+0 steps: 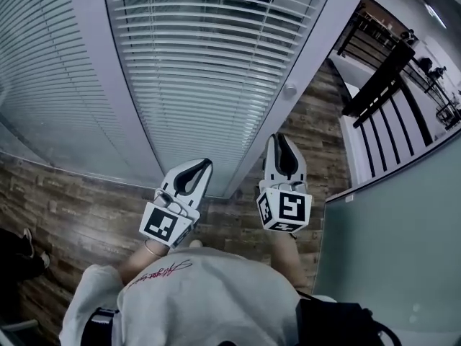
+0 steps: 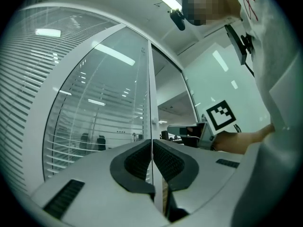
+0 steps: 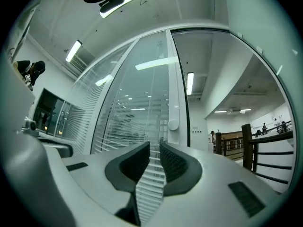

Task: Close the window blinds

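Observation:
White slatted window blinds [image 1: 209, 56] hang behind glass panels in front of me, with their slats standing partly apart. A round white knob [image 1: 289, 89] sits on the door frame to their right; it also shows in the right gripper view as the knob [image 3: 173, 125]. My left gripper [image 1: 207, 163] points at the foot of the middle panel, and its jaws are shut and hold nothing [image 2: 152, 143]. My right gripper [image 1: 279, 138] points at the frame below the knob. A narrow gap shows between its pads [image 3: 155, 146], and nothing is in it.
White frame posts [image 1: 94, 63] split the glass into panels. A dark stair railing [image 1: 389, 114] and a frosted glass panel [image 1: 403, 251] stand at the right. Wood-pattern floor [image 1: 72, 207] runs underfoot, with a dark shoe [image 1: 21, 254] at the left edge.

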Tool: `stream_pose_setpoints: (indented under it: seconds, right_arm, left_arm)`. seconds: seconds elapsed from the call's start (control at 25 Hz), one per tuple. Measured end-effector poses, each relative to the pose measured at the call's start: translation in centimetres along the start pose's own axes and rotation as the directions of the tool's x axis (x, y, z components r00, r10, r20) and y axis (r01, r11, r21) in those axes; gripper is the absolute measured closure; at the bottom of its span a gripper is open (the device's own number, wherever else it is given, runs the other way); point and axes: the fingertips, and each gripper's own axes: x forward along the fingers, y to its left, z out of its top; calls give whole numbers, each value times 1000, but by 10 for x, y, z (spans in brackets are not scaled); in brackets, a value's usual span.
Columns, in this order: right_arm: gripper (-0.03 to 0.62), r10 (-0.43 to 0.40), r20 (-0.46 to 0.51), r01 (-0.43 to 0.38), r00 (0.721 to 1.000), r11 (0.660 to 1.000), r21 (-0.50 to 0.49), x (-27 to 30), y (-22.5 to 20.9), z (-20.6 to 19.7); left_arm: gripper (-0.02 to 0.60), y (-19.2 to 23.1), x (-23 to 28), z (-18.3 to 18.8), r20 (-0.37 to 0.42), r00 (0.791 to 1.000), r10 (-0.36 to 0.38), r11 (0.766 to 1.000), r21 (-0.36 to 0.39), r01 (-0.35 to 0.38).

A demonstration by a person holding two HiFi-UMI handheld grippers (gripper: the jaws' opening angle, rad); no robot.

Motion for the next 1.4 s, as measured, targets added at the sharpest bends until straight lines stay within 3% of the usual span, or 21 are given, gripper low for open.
stream_pose_setpoints:
  seconds: [0.08,0.2,0.32,0.4,0.8,0.96,1.16,1.4]
  right_arm:
    - [458,-13,18,13,1000,1000,27,19,-15,14]
    - [450,-48,69,32,996,976,214,47,-34,30]
    - [450,-111,97,49,989,869,492,67,-52,39]
    - [450,-175,93,97,980,833,544,75,-63,41]
    - [456,-250,62,187,966,844,502,89,-68,36]
    - [461,-262,84,200,961,874,443,92,-67,37]
    - [463,-273,84,261,958,956,136,95,-58,40]
    - [464,-252,74,258,965,962,-91,94,-55,38]
  left_arm:
    - [561,-1,0,1,-5,1000,12,1000,3,-12]
    - [561,5,0,-5,-2,999,40,999,-11,-40]
    - [561,6,-3,-2,4,999,47,999,5,-47]
    - [561,6,-4,0,1,999,48,999,8,-48]
    - [561,11,-9,-1,-28,997,75,997,-3,-75]
    - [561,13,-9,-2,-30,997,72,997,-4,-73]
    - [561,11,-10,-3,-34,998,56,998,-6,-57]
    - [561,5,-6,-4,-28,999,40,999,2,-40]
